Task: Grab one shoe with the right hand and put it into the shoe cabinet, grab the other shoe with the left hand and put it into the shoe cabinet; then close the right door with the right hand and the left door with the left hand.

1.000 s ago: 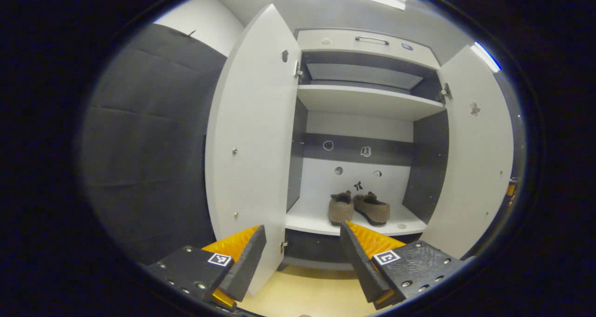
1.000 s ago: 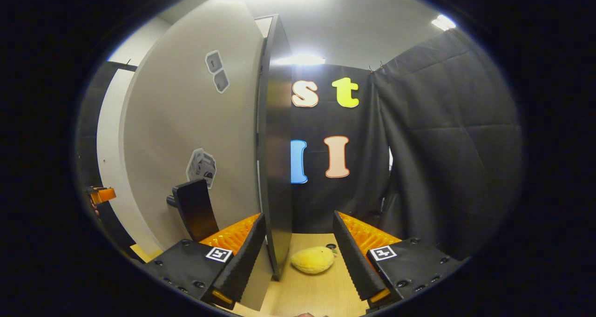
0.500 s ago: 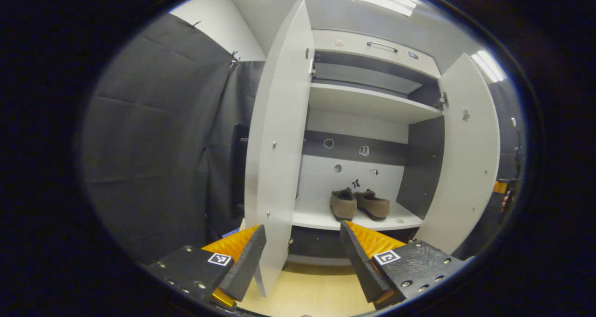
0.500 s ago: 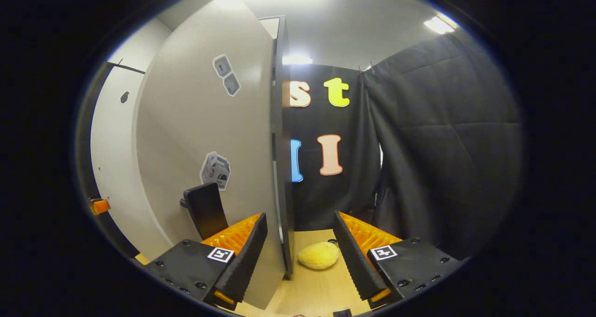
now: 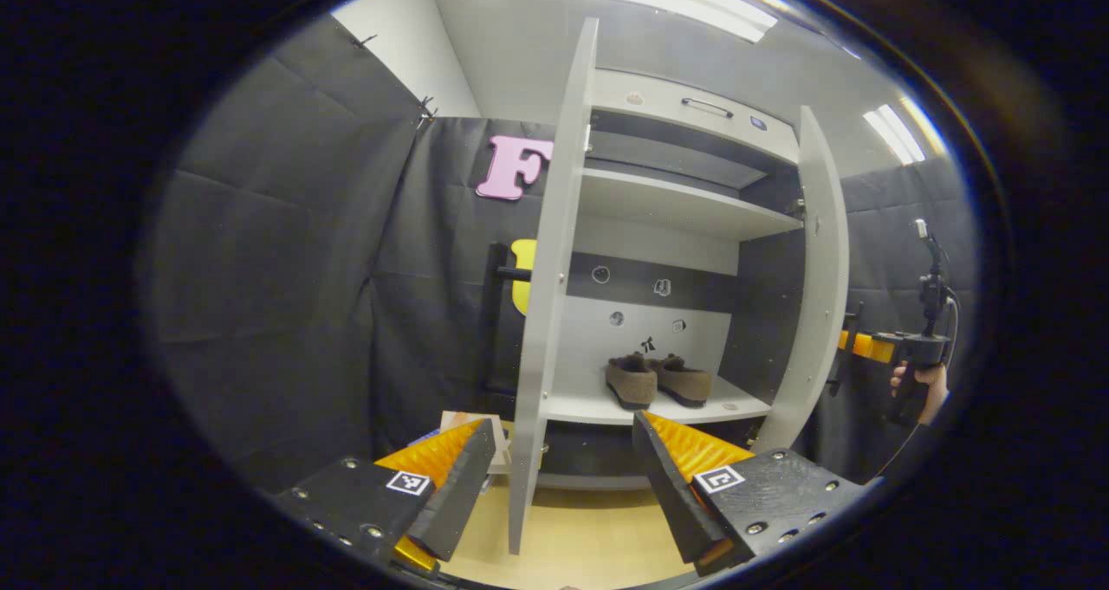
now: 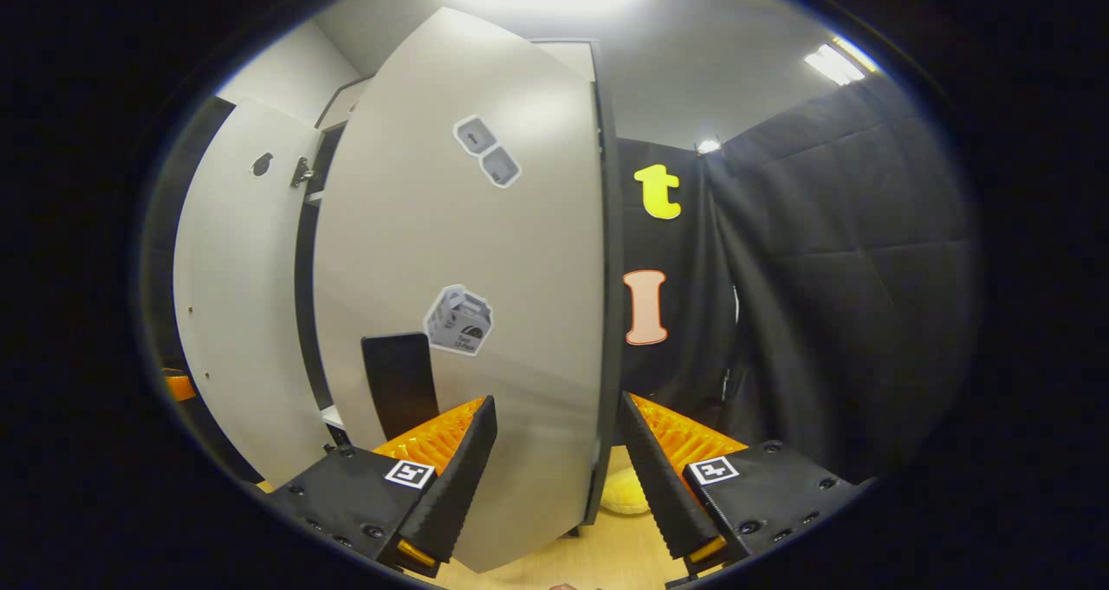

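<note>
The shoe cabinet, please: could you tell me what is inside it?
Two brown shoes sit together on the shoe cabinet's lower shelf. The half-open right door hides that shelf's right end.

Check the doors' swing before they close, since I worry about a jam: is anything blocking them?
Nothing visible does. Both shoes sit well back on the bottom shelf, clear of the left door and right door. The yellow plush lies on the floor outside the right door.

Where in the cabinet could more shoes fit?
The upper shelf is bare. On the bottom shelf, there is room left of the brown shoes; the shoes fill its middle, with a narrower strip on their right.
</note>
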### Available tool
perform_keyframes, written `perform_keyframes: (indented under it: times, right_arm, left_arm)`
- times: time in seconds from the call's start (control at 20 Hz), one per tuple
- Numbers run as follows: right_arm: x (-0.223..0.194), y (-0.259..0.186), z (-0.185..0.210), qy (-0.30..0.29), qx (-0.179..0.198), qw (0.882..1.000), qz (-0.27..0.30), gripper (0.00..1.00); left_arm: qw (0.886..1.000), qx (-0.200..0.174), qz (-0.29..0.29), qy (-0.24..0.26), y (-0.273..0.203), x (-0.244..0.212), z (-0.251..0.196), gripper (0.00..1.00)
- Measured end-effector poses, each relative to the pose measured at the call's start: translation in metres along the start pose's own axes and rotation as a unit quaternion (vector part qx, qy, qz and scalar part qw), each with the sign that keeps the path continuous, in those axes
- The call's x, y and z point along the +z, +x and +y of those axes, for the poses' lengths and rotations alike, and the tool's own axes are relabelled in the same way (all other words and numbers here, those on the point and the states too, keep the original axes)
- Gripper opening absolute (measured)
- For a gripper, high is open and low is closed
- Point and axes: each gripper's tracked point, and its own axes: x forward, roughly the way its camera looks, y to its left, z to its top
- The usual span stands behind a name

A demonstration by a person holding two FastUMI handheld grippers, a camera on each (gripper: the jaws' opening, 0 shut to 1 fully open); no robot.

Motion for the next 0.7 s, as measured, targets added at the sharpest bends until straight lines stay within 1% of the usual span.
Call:
perform_keyframes:
  times: [0.15,0.3,0.35,0.4,0.45,0.55,0.65,0.7]
  right_arm:
    - [-0.004,-0.001,0.016,0.002,0.011,1.0,0.009,0.96]
    - [-0.011,-0.012,0.011,0.019,-0.004,1.0,0.016,0.98]
    - [-0.016,-0.015,0.007,0.022,-0.012,0.999,0.022,0.98]
    - [-0.02,-0.018,0.003,0.024,-0.019,0.999,0.027,0.98]
    - [-0.025,-0.021,-0.002,0.026,-0.027,0.999,0.034,0.98]
    - [-0.032,-0.026,-0.008,0.032,-0.039,0.997,0.049,0.98]
    - [-0.035,-0.032,-0.013,0.042,-0.047,0.996,0.056,0.98]
    - [-0.035,-0.033,-0.013,0.044,-0.049,0.996,0.056,0.98]
  left_arm:
    - [1.0,0.021,-0.003,-0.001,-0.008,0.004,0.027,1.0]
    - [0.998,0.055,-0.003,0.012,-0.01,0.008,0.068,1.0]
    - [0.998,0.066,-0.006,0.016,-0.011,0.013,0.083,0.93]
    - [0.997,0.075,-0.01,0.014,-0.01,0.018,0.094,1.0]
    - [0.997,0.08,-0.014,0.007,-0.006,0.024,0.106,1.0]
    - [0.996,0.081,-0.025,-0.007,0.002,0.038,0.127,0.93]
    - [0.997,0.074,-0.032,-0.005,0.012,0.051,0.144,0.86]
    - [0.997,0.07,-0.038,0.0,0.017,0.059,0.151,0.86]
